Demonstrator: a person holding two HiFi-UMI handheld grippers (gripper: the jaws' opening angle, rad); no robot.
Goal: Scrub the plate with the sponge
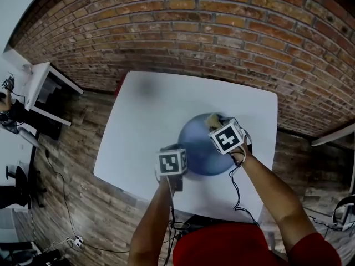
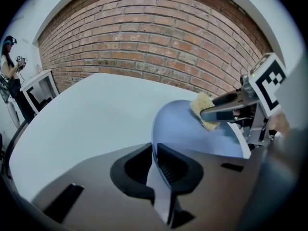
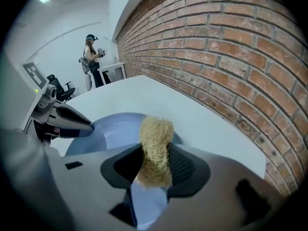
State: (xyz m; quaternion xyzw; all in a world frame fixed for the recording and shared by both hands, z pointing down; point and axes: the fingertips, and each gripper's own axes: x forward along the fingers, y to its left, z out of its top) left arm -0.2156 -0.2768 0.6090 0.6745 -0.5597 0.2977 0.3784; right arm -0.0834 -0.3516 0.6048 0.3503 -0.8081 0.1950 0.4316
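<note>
While the blue plate sits right of ctr toward the tabletop's near edge, its near rim is clamped in the L gripper's narrow jaws. The tan sponge is pinched by the R gripper at the plate's far rim.

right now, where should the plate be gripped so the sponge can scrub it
Grip the plate by its thin near rim, coming edge-on from the person's side. It is flat and shallow, so only the rim fits between jaws. The left gripper pinches it there, leaving the face free for the sponge held in the right gripper.
</note>
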